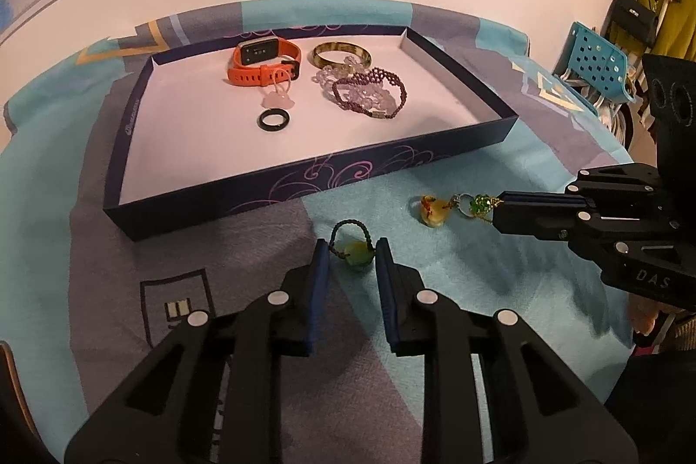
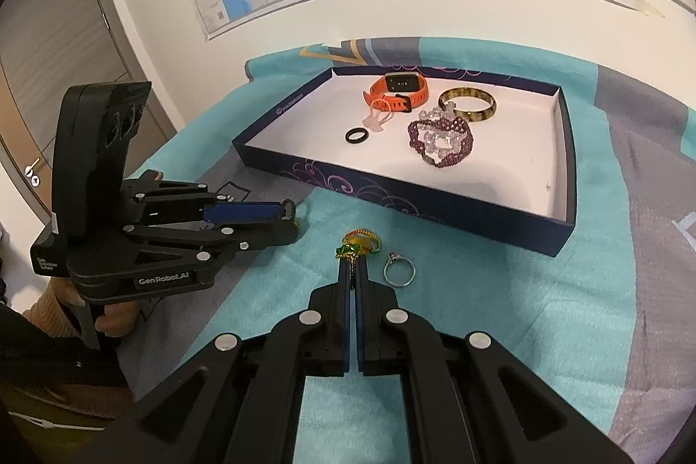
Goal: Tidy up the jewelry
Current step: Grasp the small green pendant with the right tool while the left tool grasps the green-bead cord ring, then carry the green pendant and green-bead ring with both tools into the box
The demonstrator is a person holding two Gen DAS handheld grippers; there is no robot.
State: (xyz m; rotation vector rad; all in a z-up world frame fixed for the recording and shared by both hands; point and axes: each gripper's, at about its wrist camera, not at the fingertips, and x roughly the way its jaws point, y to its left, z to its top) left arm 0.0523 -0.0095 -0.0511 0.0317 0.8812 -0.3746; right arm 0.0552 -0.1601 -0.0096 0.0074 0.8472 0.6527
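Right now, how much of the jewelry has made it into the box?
Done: the orange watch, amber bangle, two beaded bracelets and black ring lie in the box. In hand: the right gripper pinches a green charm. Left: the jade pendant between the left gripper's fingers, and a silver ring.

Warm indoor light, fisheye-warped edges

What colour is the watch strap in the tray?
Orange, with a dark buckle; the watch shows best in the left wrist view.

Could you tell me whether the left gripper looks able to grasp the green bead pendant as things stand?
Probably yes: the left gripper already straddles the green bead pendant on the cloth, with nothing between them.
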